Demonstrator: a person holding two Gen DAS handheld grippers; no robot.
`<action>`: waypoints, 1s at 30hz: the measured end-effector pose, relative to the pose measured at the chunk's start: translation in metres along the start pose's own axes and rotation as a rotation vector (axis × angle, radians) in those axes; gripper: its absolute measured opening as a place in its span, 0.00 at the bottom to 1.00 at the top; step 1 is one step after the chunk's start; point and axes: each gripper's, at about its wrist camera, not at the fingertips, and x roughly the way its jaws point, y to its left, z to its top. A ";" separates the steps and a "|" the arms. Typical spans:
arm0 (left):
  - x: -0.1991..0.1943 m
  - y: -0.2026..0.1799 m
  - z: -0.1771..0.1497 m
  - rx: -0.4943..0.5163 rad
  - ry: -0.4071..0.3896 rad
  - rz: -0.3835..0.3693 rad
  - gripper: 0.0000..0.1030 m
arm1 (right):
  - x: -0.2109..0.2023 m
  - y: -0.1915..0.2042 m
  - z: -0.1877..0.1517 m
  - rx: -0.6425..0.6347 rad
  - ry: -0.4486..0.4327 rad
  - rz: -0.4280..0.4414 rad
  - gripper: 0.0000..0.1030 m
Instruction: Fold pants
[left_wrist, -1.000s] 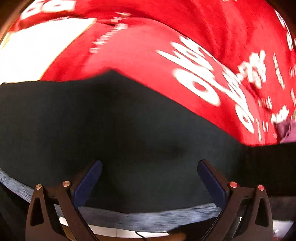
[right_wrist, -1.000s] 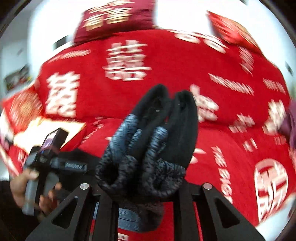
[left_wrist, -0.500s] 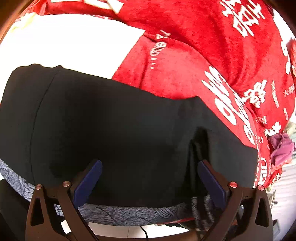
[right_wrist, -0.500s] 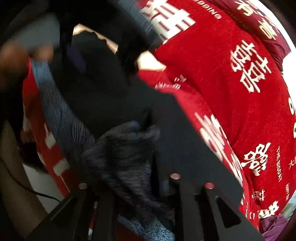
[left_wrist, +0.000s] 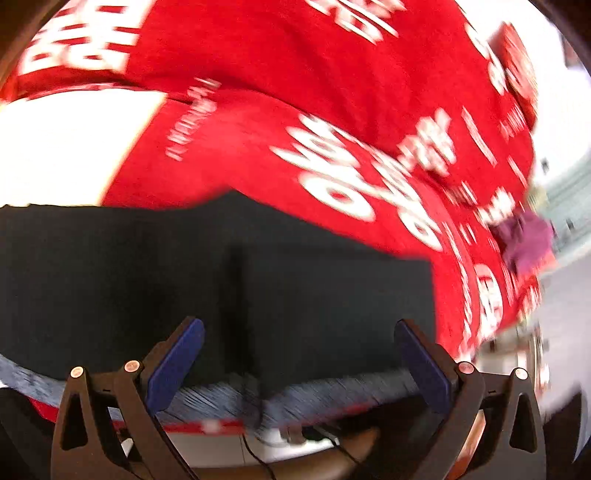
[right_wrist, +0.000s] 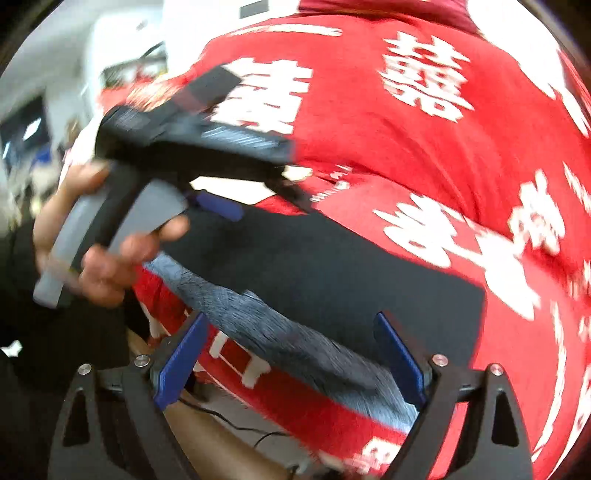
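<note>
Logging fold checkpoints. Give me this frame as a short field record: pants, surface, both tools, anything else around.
pants: black pants lying flat and folded on the bed, grey patterned waistband at the near edge
surface: red bedspread with white lettering
left tool: left tool open, nothing between its pads, above the pants
right tool: right tool open; its jaws have just been opening, no cloth pinched
hand: hand grips the left tool's grey handle
other: purple cloth at the bedspread's far right edge
</note>
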 end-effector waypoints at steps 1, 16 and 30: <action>0.007 -0.009 -0.006 0.031 0.029 -0.027 1.00 | -0.002 -0.009 -0.005 0.040 0.005 -0.006 0.90; 0.066 -0.027 -0.023 0.120 0.087 0.040 1.00 | 0.011 -0.136 -0.046 0.601 0.004 0.163 0.90; 0.042 -0.026 -0.025 0.058 0.005 0.042 1.00 | 0.090 -0.174 0.038 0.555 0.100 0.098 1.00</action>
